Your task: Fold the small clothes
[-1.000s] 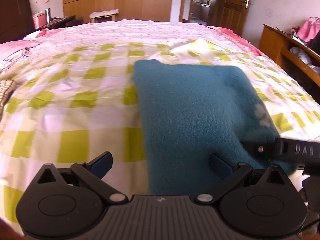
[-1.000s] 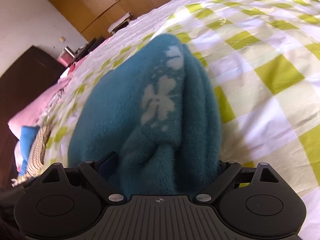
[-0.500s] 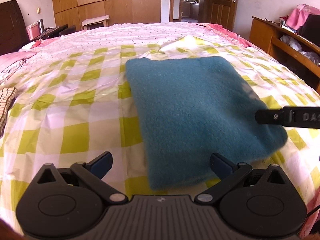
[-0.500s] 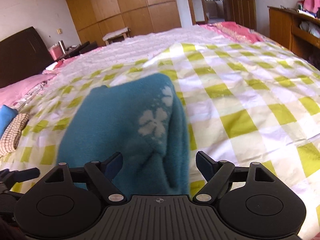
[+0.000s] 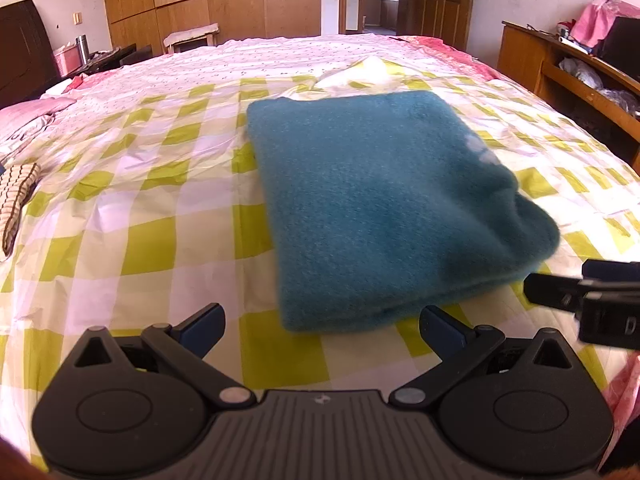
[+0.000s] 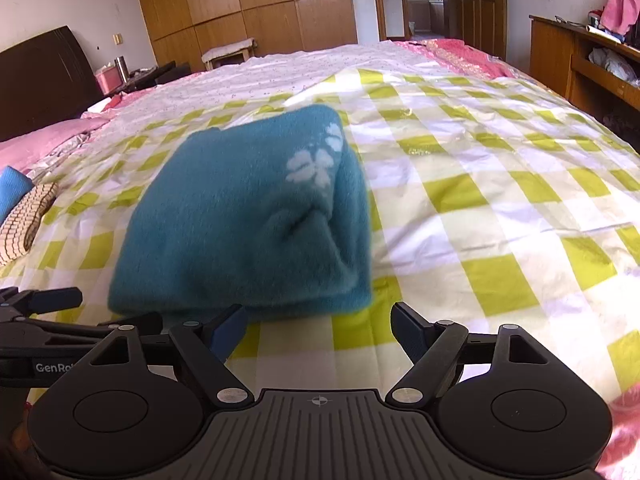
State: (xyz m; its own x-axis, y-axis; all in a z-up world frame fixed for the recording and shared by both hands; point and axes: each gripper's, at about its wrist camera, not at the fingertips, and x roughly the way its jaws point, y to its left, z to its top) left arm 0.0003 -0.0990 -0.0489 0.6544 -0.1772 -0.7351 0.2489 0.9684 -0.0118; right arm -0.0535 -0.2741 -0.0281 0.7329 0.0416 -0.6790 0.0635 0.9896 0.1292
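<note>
A teal fleece garment point(image 5: 384, 200) with a pale flower print lies folded into a thick rectangle on the green-checked bedspread point(image 5: 132, 216). It also shows in the right wrist view point(image 6: 248, 224), with the flower print on its right fold. My left gripper point(image 5: 322, 326) is open and empty just in front of the garment's near edge. My right gripper point(image 6: 318, 328) is open and empty, also just short of the near edge. The right gripper's finger shows at the right of the left wrist view point(image 5: 580, 292).
A striped knit item point(image 5: 16, 196) lies at the bed's left edge, next to a blue cloth point(image 6: 12, 190). A wooden shelf unit point(image 5: 568, 68) stands at the right. Wardrobes point(image 5: 208, 4) and a door point(image 5: 444, 0) are at the back.
My right gripper has let go of the teal garment and pulled back. My left gripper has also drawn back. The garment now lies flat and free on the bed.
</note>
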